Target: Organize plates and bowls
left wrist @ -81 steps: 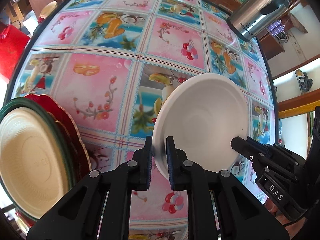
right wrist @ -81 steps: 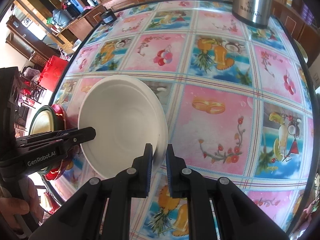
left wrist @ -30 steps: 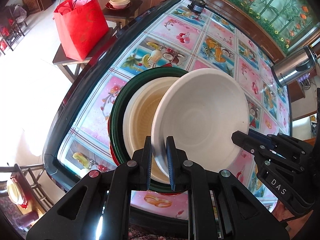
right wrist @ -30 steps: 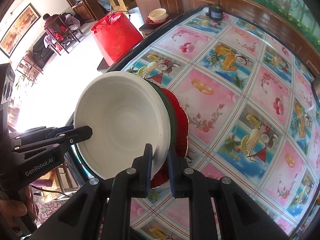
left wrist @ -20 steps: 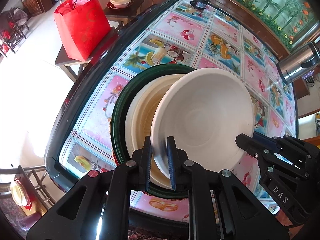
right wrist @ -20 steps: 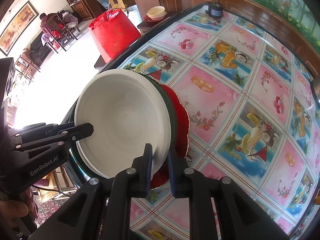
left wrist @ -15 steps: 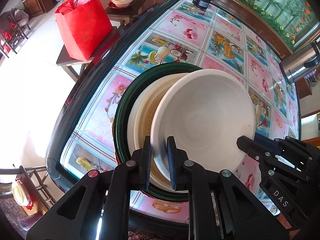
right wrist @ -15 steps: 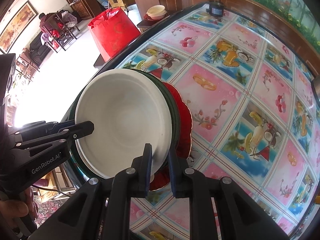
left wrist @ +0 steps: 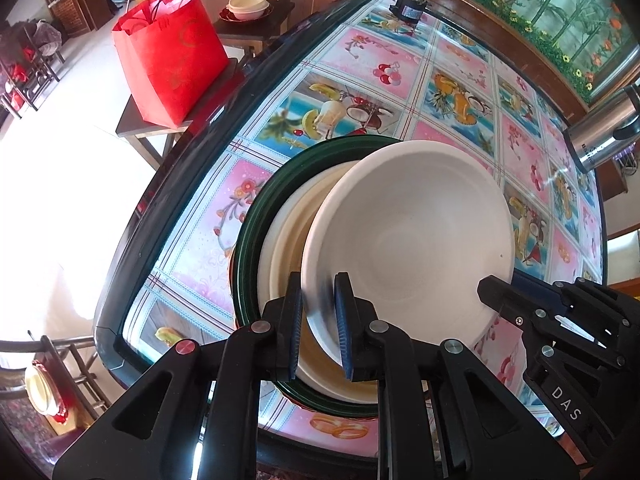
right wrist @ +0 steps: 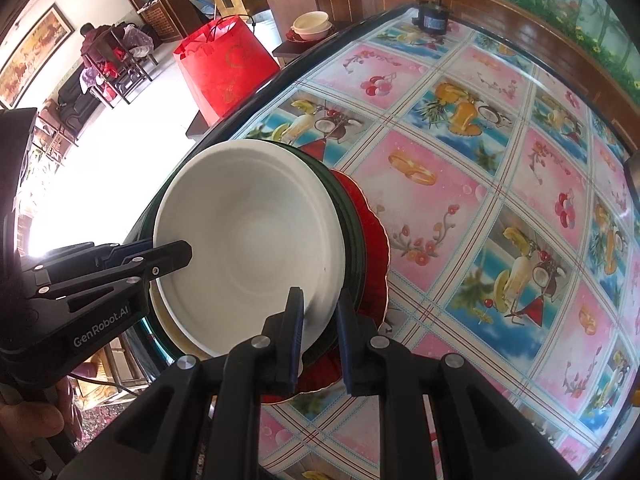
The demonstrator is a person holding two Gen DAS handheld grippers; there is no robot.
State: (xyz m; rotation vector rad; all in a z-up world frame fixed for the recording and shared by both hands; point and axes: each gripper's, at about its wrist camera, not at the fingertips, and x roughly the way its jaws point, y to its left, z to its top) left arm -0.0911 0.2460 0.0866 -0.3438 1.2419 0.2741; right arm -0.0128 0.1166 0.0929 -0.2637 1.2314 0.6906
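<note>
A white bowl is held over a stack near the table's corner: a cream plate on a dark green plate on a red scalloped plate. My left gripper is shut on the bowl's near rim. My right gripper straddles the opposite rim, its jaws slightly apart around it; it also shows in the left wrist view. The left gripper shows in the right wrist view.
The table carries a fruit-pattern cloth. A steel kettle stands at the far right. A small black device sits at the far edge. Beyond the table edge a red bag and stacked bowls rest on side tables.
Both grippers carried the white bowl from the table's middle to over the plate stack, then lowered it closer to the cream plate. The jaws of both look a little wider than before.
</note>
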